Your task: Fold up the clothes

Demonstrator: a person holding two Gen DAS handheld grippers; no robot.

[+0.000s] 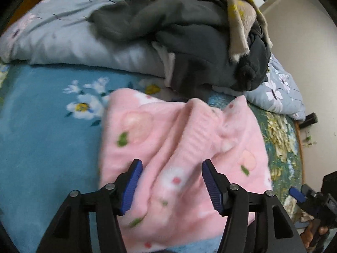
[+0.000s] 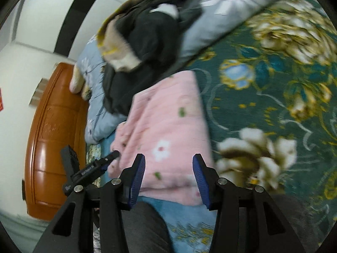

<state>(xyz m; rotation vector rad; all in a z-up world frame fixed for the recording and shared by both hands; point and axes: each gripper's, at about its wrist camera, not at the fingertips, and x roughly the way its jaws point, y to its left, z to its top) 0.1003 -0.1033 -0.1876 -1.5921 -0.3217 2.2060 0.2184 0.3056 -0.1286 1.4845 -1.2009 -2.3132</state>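
the bed [image 1: 42, 139] fills both views, with a blue and green flowered blanket on top and a grey-blue quilt [image 1: 63, 42] bunched along the far side, from 10 to 2 o'clock in the left wrist view. a dark heap of clothes [image 1: 189, 38] sits on that quilt around 12 to 1 o'clock, probably parked there to keep the flat part of the bed free for folding. the pink fleece garment [image 1: 179, 158] lies on the blanket dead centre, looking roughly squared off, soft and thick with flower and fruit prints, a raised wrinkle running through its middle. can't tell if it's finished or mid-fold. the left gripper [image 1: 170, 181] hovers over its near edge, jaws spread wide, holding nothing. the right gripper [image 2: 168, 179] is the same, wide apart and empty above the garment's near edge.
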